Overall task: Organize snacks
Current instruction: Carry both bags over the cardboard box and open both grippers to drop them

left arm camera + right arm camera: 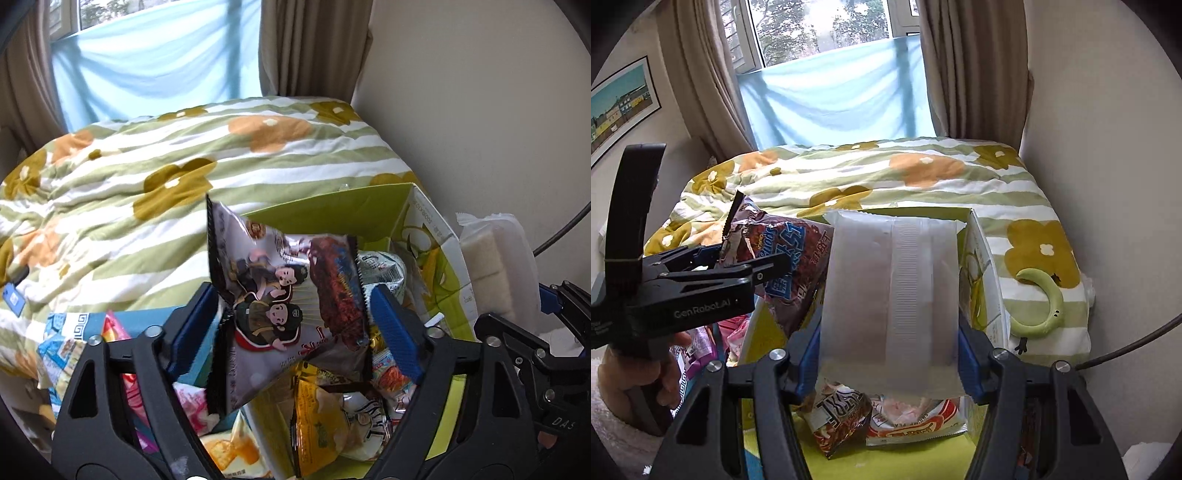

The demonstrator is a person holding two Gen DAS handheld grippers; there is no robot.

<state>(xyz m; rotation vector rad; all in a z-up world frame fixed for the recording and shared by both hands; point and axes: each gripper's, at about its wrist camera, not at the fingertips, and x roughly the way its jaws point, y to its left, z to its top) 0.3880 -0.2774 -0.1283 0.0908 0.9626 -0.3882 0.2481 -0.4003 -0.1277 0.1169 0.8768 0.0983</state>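
Behind everything lies a bed with a green-striped flowered quilt. Left gripper pinches a grey cartoon-printed snack bag above the green cardboard box; right gripper clamps a translucent white packet over it. Better to lower each bag well inside before releasing, one at a time.

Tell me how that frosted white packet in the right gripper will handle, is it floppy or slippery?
The white packet probably stays fairly stiff: it stands upright between the right gripper fingers without drooping. Its smooth film likely makes it slippery, so it may slide. It seems light, held over the green box.
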